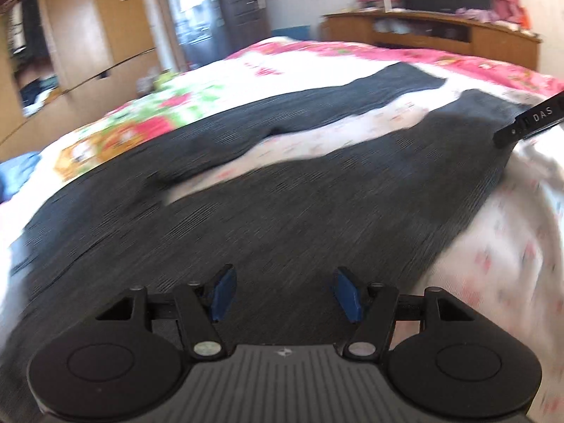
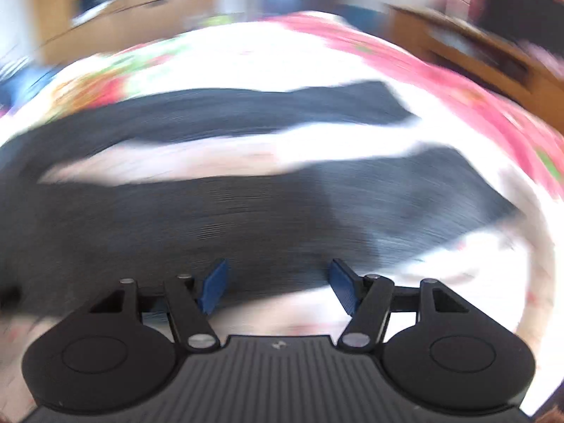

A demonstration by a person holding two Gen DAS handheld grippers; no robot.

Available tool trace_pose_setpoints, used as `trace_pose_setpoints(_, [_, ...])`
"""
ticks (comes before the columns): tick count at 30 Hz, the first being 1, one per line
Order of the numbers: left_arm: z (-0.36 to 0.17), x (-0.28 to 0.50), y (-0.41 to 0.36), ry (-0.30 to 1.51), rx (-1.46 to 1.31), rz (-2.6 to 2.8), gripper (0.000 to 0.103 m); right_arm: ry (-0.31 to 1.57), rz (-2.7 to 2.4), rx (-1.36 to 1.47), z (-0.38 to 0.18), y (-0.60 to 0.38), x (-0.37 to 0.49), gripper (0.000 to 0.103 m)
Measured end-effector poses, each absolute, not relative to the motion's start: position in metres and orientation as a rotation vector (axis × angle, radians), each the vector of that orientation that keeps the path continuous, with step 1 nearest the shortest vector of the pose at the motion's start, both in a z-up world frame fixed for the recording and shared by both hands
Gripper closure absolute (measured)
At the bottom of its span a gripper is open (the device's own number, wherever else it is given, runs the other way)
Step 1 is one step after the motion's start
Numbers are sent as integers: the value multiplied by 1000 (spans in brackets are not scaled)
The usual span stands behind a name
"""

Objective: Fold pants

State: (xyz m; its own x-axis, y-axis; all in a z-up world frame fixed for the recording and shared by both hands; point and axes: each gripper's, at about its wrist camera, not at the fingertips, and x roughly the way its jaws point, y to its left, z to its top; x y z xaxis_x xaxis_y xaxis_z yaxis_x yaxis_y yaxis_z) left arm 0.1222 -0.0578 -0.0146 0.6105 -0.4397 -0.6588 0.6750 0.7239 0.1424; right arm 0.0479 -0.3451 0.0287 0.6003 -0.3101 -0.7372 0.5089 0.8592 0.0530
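On the bed point(image 1: 500, 246), across its white flowered sheet — one pair of dark pants point(image 1: 282, 211), spread flat, legs parted in a narrow V. I judge folding not yet begun: no leg laid over the other, all folds left.

Left gripper point(image 1: 283, 294): fingers apart, empty, above the pants' wide seat end.

Right gripper point(image 2: 278, 290): fingers apart, nothing between them, over the pants' near edge; view blurred.

Beyond the pants: pink-and-green floral quilt point(image 1: 141, 120), wooden wardrobe point(image 1: 77, 28), doorway — and a wooden headboard shelf point(image 1: 423, 31) with clutter.
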Motion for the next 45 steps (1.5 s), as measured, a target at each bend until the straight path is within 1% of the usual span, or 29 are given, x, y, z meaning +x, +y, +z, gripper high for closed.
trace_pose_setpoints(2, [-15, 135, -77, 638, 389, -721, 29, 772, -559, 427, 24, -385, 38, 37])
trace_pose_setpoints(6, [-11, 148, -108, 646, 387, -751, 29, 647, -606, 715, 17, -434, 30, 37])
trace_pose_setpoints(8, [-7, 140, -113, 621, 399, -754, 28, 604, -612, 774, 11, -444, 31, 37])
trace_pose_setpoints(10, [-10, 131, -117, 609, 419, -744, 28, 566, -609, 774, 6, -451, 35, 37])
trace_pose_setpoints(12, [-15, 122, -119, 629, 427, -734, 28, 545, -623, 817, 0, -459, 37, 37])
trace_pose_setpoints(13, [-16, 117, -121, 632, 434, -743, 28, 532, -632, 829, -2, -461, 38, 43])
trace_pose_setpoints(14, [-18, 113, -126, 623, 455, -748, 28, 529, -647, 825, -1, -461, 40, 55])
trace_pose_setpoints(15, [-18, 108, -130, 609, 484, -743, 28, 533, -651, 828, -2, -466, 36, 81])
trace_pose_setpoints(16, [-20, 106, -133, 600, 506, -741, 28, 526, -635, 859, -4, -471, 35, 86])
trace_pose_setpoints(18, [-20, 105, -140, 614, 513, -748, 32, 516, -604, 882, -4, -477, 29, 92])
trace_pose_setpoints(21, [-19, 108, -149, 665, 473, -759, 37, 522, -598, 874, 5, -484, 20, 95])
trace_pose_setpoints(25, [-16, 106, -167, 704, 400, -819, 38, 528, -636, 818, 18, -500, 18, 99])
trace_pose_setpoints(28, [-16, 95, -180, 658, 437, -845, 38, 612, -645, 748, 16, -501, 28, 99])
trace_pose_setpoints(30, [-13, 95, -174, 657, 415, -855, 38, 644, -667, 694, 17, -496, 26, 98])
trace_pose_setpoints(33, [-7, 101, -147, 658, 410, -827, 37, 646, -815, 613, 29, -493, 6, 97])
trace_pose_setpoints(36, [3, 117, -103, 640, 430, -749, 36, 645, -859, 462, 51, -477, -2, 89])
trace_pose_setpoints(37, [9, 124, -87, 637, 424, -722, 35, 647, -811, 409, 59, -466, 4, 89])
trace_pose_setpoints(39, [20, 146, -55, 621, 421, -662, 32, 666, -667, 293, 72, -435, 32, 89])
trace_pose_setpoints(42, [32, 189, -8, 575, 448, -548, 31, 680, -390, 147, 82, -380, 104, 89])
trace_pose_setpoints(44, [34, 231, 22, 579, 456, -478, 31, 688, -190, 79, 80, -346, 167, 83])
trace_pose_setpoints(45, [33, 253, 37, 591, 461, -453, 31, 706, -94, 44, 76, -330, 203, 75])
